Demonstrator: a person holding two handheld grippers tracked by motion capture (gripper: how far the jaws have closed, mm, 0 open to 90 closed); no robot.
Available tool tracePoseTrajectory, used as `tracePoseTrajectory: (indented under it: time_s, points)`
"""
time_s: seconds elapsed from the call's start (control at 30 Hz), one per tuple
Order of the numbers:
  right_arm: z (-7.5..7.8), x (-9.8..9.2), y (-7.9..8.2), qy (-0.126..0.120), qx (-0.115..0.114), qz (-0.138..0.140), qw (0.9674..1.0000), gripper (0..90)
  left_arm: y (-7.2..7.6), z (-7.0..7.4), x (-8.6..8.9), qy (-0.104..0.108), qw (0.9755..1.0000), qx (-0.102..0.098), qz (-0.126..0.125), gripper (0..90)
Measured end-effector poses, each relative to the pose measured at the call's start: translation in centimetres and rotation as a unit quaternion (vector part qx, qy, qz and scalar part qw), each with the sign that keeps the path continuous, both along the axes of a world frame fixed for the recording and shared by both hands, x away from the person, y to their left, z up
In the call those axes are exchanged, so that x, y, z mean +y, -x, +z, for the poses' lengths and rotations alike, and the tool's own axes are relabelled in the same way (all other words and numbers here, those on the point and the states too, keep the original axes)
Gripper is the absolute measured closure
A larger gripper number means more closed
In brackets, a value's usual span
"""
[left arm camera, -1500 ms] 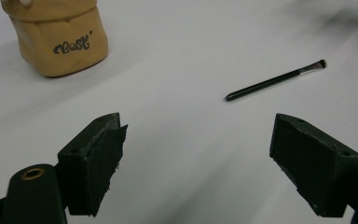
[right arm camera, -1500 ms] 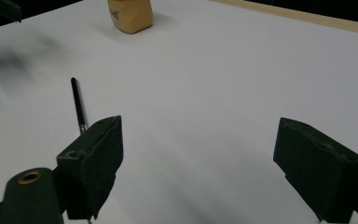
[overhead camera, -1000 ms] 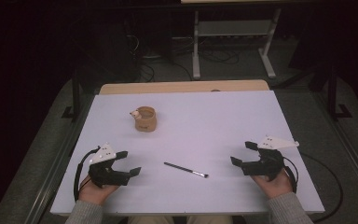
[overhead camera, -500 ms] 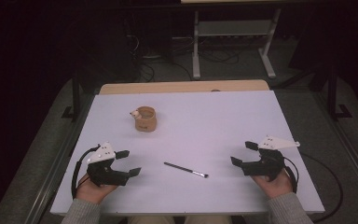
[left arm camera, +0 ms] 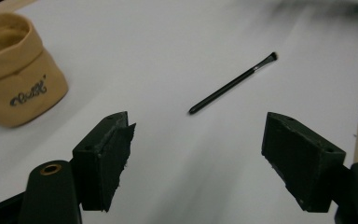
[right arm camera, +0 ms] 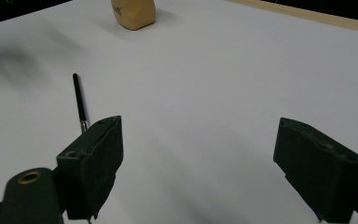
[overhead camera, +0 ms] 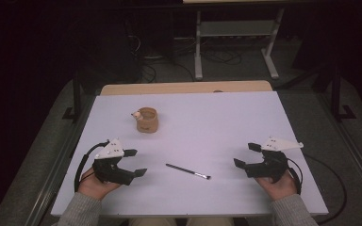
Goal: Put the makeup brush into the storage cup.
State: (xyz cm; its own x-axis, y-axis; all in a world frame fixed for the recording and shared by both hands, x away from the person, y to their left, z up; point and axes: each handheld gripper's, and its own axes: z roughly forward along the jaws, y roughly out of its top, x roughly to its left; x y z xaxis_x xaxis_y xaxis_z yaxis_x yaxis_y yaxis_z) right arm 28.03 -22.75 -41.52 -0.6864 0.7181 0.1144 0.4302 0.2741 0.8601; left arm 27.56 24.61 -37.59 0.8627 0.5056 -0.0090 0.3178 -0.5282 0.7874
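Brush (overhead camera: 187, 171): slim, black handle, silver ferrule, small dark angled tip.

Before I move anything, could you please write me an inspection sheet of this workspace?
Surface: white table top, flat, with a wooden strip along its far edge.
Job's things: thin black brush lying flat between the hands; tan fabric pouch upright, farther back on the left.
Clutter: nothing seen.
Grippers: left tongs open, nothing between the jaws, which have just been closing slightly; right tongs open and empty. Both point toward the brush without touching it.
Cables: a black cable loops from the left tongs, another trails from the right.
Surroundings: dark floor, a metal stand and loose wires behind the table.
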Motion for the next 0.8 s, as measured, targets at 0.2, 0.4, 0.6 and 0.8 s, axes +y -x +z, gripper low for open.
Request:
tracePoseTrajectory:
  time_s: [0.2,0.4,0.6,0.8]
  points:
    - [0.0,0.0,0.0,-0.001,0.000,0.002,1.0000,14.7,-0.4,0.6,-0.6,-0.004,0.9999,-0.003,-0.014,24.4]
    - [0.0,0.0,-0.1,-0.002,0.002,0.003,1.0000,14.7,-1.0,1.4,-1.9,-0.014,0.9991,-0.005,-0.040,25.9]
    - [0.0,0.0,-0.1,-0.002,0.003,0.005,1.0000,14.6,-1.4,1.7,-3.3,-0.022,0.9978,0.000,-0.062,27.7]
    - [0.0,0.0,-0.1,-0.004,0.004,0.005,1.0000,14.7,-1.8,2.1,-4.5,-0.031,0.9964,0.002,-0.079,28.4]
